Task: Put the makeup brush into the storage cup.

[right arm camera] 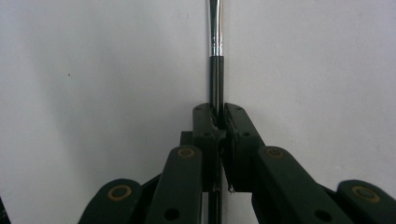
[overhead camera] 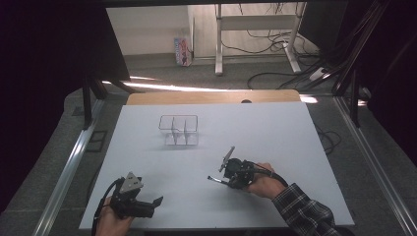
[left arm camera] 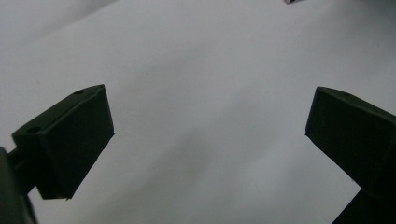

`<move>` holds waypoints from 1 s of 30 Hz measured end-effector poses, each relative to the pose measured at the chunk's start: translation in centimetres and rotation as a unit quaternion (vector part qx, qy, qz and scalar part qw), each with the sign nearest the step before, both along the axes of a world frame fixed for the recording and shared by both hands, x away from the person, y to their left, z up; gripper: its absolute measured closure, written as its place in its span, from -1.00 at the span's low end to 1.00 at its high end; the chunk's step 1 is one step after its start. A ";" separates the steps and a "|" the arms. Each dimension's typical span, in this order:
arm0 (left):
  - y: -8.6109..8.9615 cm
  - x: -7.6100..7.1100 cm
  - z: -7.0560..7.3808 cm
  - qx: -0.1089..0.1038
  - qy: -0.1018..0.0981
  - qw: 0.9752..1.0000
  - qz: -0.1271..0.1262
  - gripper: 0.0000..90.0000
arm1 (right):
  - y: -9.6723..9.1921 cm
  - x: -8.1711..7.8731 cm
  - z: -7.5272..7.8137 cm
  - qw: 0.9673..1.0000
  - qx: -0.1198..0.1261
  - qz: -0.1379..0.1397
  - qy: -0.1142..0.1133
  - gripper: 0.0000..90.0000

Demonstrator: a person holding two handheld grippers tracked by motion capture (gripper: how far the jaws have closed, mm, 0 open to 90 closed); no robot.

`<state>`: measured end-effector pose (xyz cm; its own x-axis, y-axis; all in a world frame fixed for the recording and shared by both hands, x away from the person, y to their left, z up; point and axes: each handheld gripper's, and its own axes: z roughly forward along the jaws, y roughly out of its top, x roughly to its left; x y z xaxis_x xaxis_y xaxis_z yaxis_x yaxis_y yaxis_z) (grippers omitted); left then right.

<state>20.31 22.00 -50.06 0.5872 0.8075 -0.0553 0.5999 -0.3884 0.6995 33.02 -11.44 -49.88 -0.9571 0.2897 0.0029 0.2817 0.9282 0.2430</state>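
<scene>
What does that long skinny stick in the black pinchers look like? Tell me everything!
The stick looks like a thin brush handle: a black shaft joined to a shiny silver metal sleeve farther out. The right gripper has its jaws clamped shut on the black part. The tip runs out of the picture. From above, one thin end pokes out just over the white table.

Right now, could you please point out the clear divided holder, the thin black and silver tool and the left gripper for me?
clear divided holder (overhead camera: 178,117), high view, on its far rim.
thin tool (right arm camera: 216,77), right gripper view, on its black handle above the shut jaws.
left gripper (overhead camera: 156,201), high view, between its fingertips.
</scene>
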 end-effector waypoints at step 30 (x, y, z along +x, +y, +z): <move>0.8 0.2 0.0 -0.072 -0.011 0.997 -0.003 -0.98 | -3.4 -0.8 2.7 0.989 0.127 -0.065 -0.041 0.87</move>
